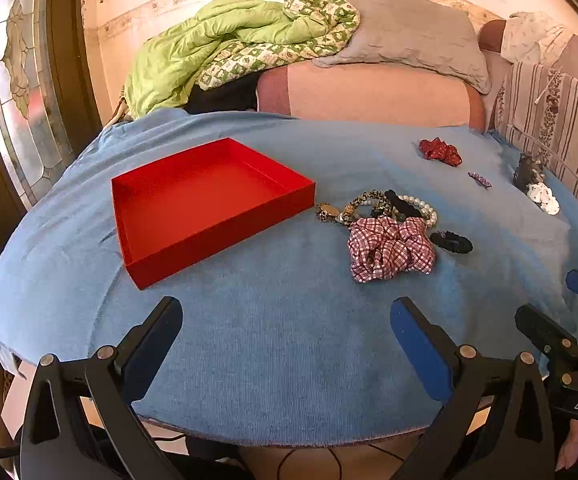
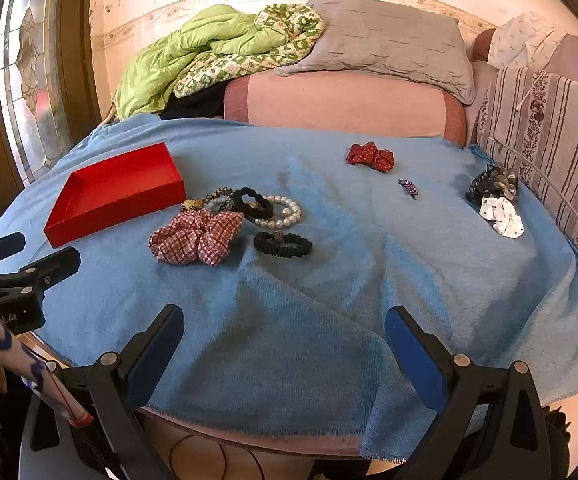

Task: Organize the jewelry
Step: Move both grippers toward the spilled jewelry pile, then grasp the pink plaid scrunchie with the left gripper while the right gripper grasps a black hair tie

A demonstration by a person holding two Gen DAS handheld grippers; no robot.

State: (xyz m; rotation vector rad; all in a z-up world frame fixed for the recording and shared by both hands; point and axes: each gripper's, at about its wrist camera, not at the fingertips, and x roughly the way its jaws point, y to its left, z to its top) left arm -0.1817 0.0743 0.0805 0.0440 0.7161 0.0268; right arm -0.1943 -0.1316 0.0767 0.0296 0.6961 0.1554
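An empty red tray (image 1: 209,200) (image 2: 117,194) sits on the blue cloth at the left. Beside it lie a red checked scrunchie (image 1: 391,250) (image 2: 197,238), a pearl bracelet (image 1: 423,208) (image 2: 283,212), a black scrunchie (image 2: 253,202), a thin black hair tie (image 1: 451,241) (image 2: 283,244) and a patterned band (image 1: 369,204). Farther off are a red scrunchie (image 1: 440,151) (image 2: 371,156), a small purple clip (image 1: 480,179) (image 2: 409,188), a dark claw clip (image 2: 491,184) and a white scrunchie (image 1: 544,197) (image 2: 503,216). My left gripper (image 1: 289,320) and right gripper (image 2: 285,328) are open and empty above the near cloth.
The blue cloth (image 1: 289,340) covers a round table; its near edge is just below the grippers. Behind stands a pink sofa (image 1: 369,92) with a green quilt (image 1: 225,44) and a grey pillow (image 1: 409,28). A striped cushion (image 2: 549,128) stands at the right.
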